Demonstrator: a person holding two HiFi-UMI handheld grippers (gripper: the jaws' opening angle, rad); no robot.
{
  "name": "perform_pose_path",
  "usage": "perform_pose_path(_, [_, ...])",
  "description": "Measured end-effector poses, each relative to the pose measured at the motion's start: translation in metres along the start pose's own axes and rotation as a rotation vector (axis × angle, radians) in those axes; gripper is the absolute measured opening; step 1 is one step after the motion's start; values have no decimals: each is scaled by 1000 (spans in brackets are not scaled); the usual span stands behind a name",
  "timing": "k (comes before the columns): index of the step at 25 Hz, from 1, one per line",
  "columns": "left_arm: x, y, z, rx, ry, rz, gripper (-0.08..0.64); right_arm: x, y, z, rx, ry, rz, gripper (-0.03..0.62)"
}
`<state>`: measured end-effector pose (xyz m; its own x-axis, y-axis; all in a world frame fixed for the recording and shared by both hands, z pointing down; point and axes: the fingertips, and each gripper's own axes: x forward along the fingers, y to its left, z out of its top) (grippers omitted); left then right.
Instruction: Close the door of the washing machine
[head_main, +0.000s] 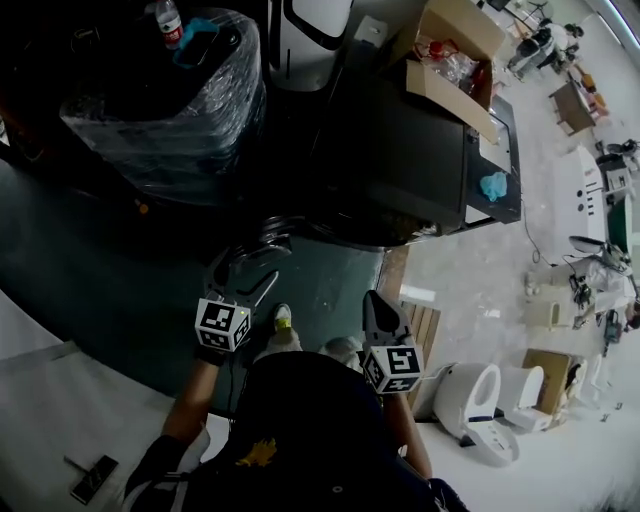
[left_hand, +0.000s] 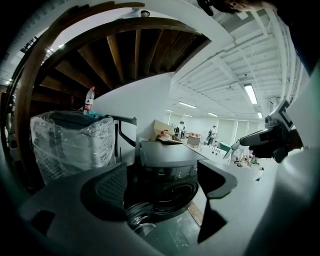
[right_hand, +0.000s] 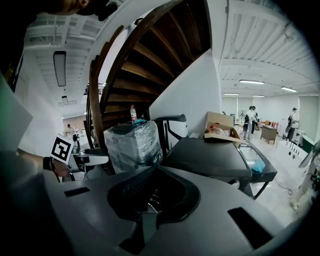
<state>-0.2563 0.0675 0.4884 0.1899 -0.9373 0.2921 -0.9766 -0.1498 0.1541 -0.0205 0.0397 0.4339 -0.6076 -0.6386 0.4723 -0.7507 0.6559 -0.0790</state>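
Left hand-held gripper (left_hand: 161, 172): nearest. Jaws stand wide apart with nothing between them. It is aimed at the front of the washing machine.
Right hand-held gripper (right_hand: 152, 172): beside the left one. Jaws are brought together and empty, tips meeting in a point.
Marker cubes: two, one on each hand-held gripper.
Floor (head_main: 120, 280): dark green under the person. One shoe (head_main: 283, 318) shows between the two hand-held grippers.
Door (left_hand: 136, 212): open, swung out low to the left of the drum opening. It is framed in the gap of the left jaws, well apart from both hand-held grippers.
Washing machine (head_main: 400, 160): one, dark and front-loading, just beyond the door. The round drum opening is uncovered.
Cardboard box (head_main: 440, 90): one on top of the machine, flaps open. It holds crumpled clear plastic and something red; the rest cannot be made out.
Dark surface (head_main: 505, 140): touching the machine's right side. One blue cloth (head_main: 494, 185) lies on it.
Wrapped appliance (head_main: 170, 110): one, left of the machine, covered in clear film. On top are one water bottle (head_main: 168, 22), upright with a red label, and a blue item (head_main: 195, 30) beside it.
Toilets (head_main: 470, 395): two white ones side by side on the pale floor to the right. A second cardboard box (head_main: 550, 375) sits near them; its contents cannot be seen.
People: at least two, far off at the back of the hall, too small to detail.
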Motion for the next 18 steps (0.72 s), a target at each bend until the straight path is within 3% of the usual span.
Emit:
perform_pose_path(13, [46, 45, -48, -41, 122, -26, 456, 38, 8, -29, 35, 103, -1, 26])
perform_pose_path(18, [76, 61, -89, 6, 207, -41, 453, 40, 7, -44, 43, 138, 20, 26])
